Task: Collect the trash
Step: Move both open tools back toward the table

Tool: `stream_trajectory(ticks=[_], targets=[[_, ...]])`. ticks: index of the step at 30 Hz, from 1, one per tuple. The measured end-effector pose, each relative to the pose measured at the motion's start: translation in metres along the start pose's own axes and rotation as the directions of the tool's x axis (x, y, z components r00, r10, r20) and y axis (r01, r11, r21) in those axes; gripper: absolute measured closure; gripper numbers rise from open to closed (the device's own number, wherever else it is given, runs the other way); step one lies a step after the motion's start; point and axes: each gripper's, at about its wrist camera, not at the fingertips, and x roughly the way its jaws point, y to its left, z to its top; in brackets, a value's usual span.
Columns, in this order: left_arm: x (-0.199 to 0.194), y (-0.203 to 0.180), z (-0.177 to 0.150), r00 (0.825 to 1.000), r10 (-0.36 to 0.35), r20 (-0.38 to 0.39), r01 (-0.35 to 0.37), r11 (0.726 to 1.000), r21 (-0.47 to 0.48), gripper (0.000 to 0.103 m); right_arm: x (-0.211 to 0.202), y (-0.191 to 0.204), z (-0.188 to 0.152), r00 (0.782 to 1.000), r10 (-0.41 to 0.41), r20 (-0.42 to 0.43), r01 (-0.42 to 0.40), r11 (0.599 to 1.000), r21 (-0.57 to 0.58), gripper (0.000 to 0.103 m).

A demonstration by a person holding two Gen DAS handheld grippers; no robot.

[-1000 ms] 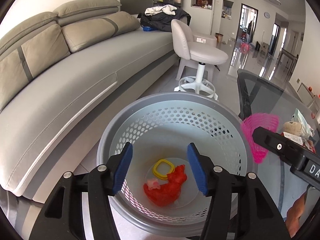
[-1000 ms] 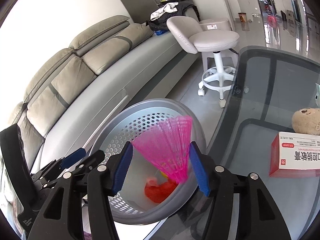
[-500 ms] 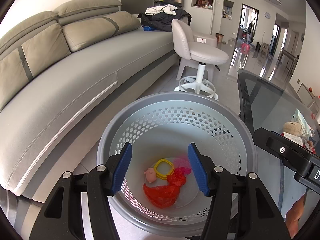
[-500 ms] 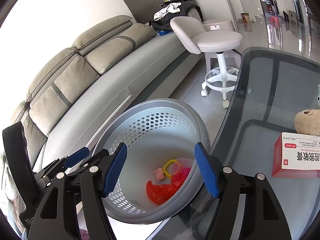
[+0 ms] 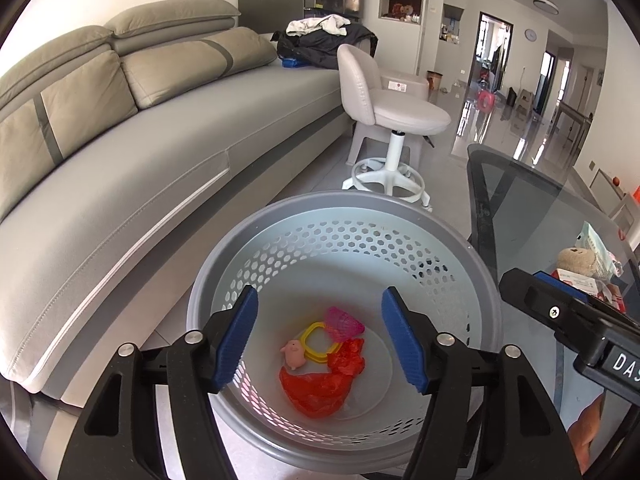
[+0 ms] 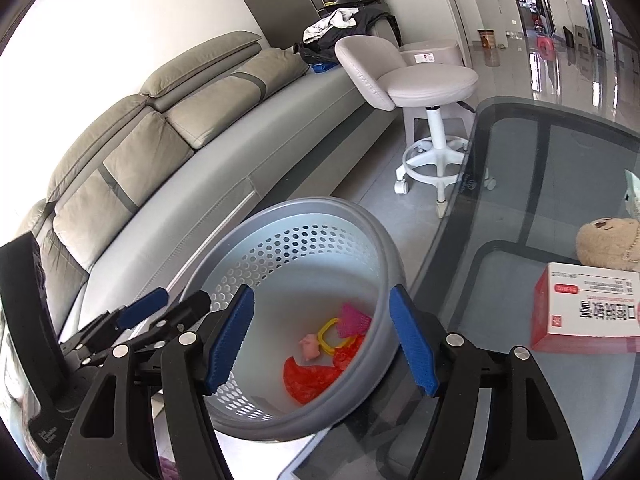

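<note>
A grey perforated basket [image 5: 472, 276] stands on the floor beside the glass table; it also shows in the right wrist view [image 6: 384, 248]. Inside lie a pink shuttlecock [image 5: 343, 324] [image 6: 353, 320], a yellow ring [image 5: 316, 340], a small pink pig toy [image 5: 294, 353] and a red wrapper [image 5: 320, 390]. My left gripper [image 5: 320, 340] is open and empty above the basket. My right gripper [image 6: 322, 344] is open and empty over the basket's rim, next to the table edge.
A grey sofa [image 5: 120, 152] runs along the left. A white swivel stool [image 5: 396, 120] stands beyond the basket. The glass table [image 6: 540, 184] on the right holds a red-and-white box [image 6: 588, 304] and a plush toy [image 6: 608, 240].
The right gripper opened and let go of the pink shuttlecock. The shuttlecock dropped into the basket and now lies by the yellow ring.
</note>
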Motion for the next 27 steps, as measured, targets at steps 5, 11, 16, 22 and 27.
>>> stream_trajectory(ticks=[5, 11, 16, 22, 27], targets=[[-0.005, -0.012, 0.001, 1.0, -0.016, 0.016, 0.016, 1.0, 0.023, 0.035, -0.01, -0.009, -0.003, 0.999, -0.032, 0.007, 0.032, 0.999, 0.006, 0.036], [-0.011, -0.025, 0.001, 0.998, -0.046, 0.03, 0.045, 0.998, 0.043, 0.027, -0.028, -0.027, -0.007, 0.996, -0.085, 0.032, 0.084, 0.996, 0.022, 0.036], [-0.015, -0.042, 0.001, 0.997, -0.072, 0.039, 0.07, 0.996, 0.056, 0.023, -0.047, -0.043, -0.01, 0.99, -0.13, 0.063, 0.128, 0.991, 0.037, 0.034], [-0.019, -0.066, 0.001, 0.993, -0.103, 0.052, 0.098, 0.992, 0.081, 0.021, -0.069, -0.069, -0.015, 0.979, -0.189, 0.081, 0.185, 0.981, 0.056, 0.033], [-0.02, -0.088, -0.001, 0.989, -0.137, 0.049, 0.131, 0.986, 0.103, 0.019, -0.087, -0.092, -0.021, 0.969, -0.235, 0.083, 0.228, 0.971, 0.077, 0.033]])
